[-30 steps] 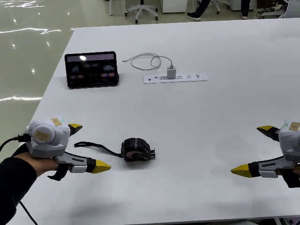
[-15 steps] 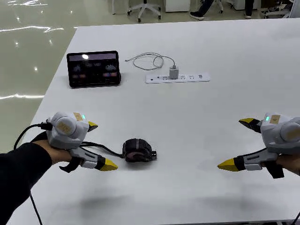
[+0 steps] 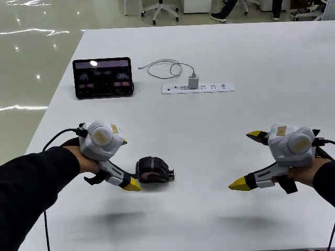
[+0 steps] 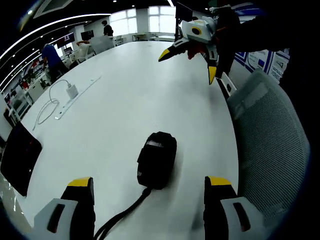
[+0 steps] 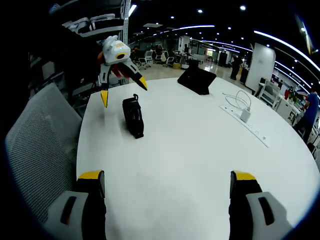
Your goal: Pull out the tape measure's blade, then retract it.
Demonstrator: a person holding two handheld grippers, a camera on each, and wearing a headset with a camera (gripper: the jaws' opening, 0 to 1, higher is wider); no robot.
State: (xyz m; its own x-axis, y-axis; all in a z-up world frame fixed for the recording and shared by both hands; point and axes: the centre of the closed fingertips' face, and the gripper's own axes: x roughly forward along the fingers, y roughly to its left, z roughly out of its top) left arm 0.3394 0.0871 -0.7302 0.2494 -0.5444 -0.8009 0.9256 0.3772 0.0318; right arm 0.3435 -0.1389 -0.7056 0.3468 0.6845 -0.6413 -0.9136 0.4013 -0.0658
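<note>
The tape measure [image 3: 153, 170] lies on its side on the white surface [image 3: 251, 63], near the front edge and left of centre, untouched. The left tool [image 3: 128, 163] has its jaws apart, with the case just ahead of and between the yellow tips; nothing is clamped. The right tool [image 3: 246, 159] hovers well apart to the right, jaws also spread and empty. Hazards from this state are judgements. The black wrist strap [image 4: 125, 215] trails back between the left jaws, so a closing stroke may pinch the strap instead of the case, giving a loose hold. The case is rounded and the surface is smooth, so an off-centre closure could push it away or spin it. The blade tab appears to face the right tool but is small; a poor hold on it would let the blade slip and snap back. Uncontrolled retraction could whip the case out of the left jaws. No brand or writing can be read: the case label, the stickers on both tools and the tablet [image 3: 102, 77] screen are too small to make out.
</note>
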